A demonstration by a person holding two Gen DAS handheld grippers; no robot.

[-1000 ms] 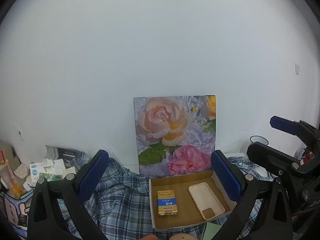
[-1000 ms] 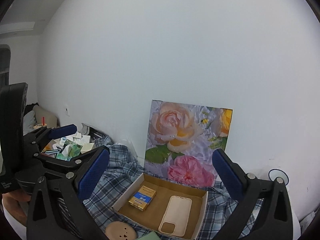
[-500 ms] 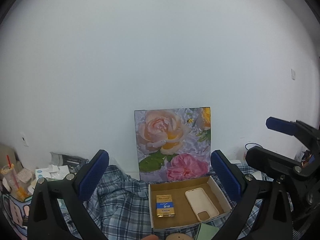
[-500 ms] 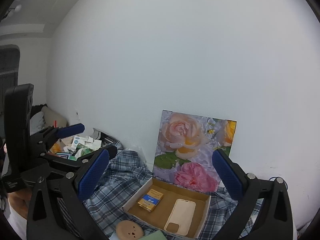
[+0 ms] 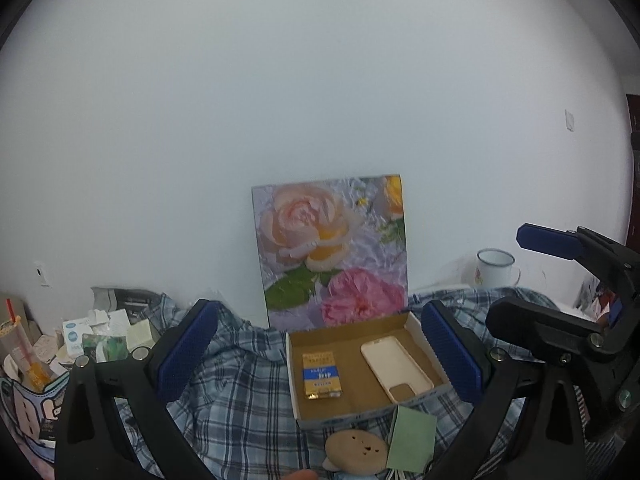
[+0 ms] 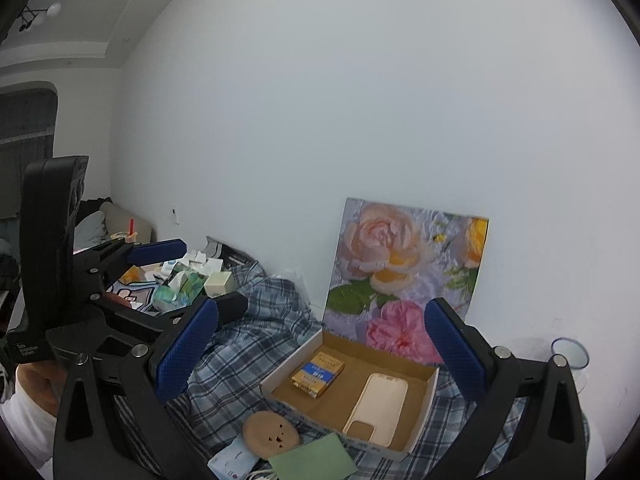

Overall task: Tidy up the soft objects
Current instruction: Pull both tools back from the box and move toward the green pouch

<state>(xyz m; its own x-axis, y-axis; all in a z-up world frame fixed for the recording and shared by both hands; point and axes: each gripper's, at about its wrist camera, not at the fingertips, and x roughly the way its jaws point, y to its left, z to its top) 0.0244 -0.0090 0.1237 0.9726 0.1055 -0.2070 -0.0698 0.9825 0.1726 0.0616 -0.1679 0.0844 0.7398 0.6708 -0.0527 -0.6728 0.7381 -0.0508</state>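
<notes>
Left wrist view: both grippers' fingers (image 5: 188, 350) spread, empty, above the cardboard box's (image 5: 416, 326) rim.

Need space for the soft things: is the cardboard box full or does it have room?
Room left. The cardboard box holds only a small gold-and-blue packet and a cream phone case, with bare floor showing around them.

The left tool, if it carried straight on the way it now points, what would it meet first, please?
Probably the flower picture leaning against the wall, since it sits midway between the open left tool's pads. The cardboard box lies lower, so the tool would likely pass above it, though depth is hard to judge here.
</notes>
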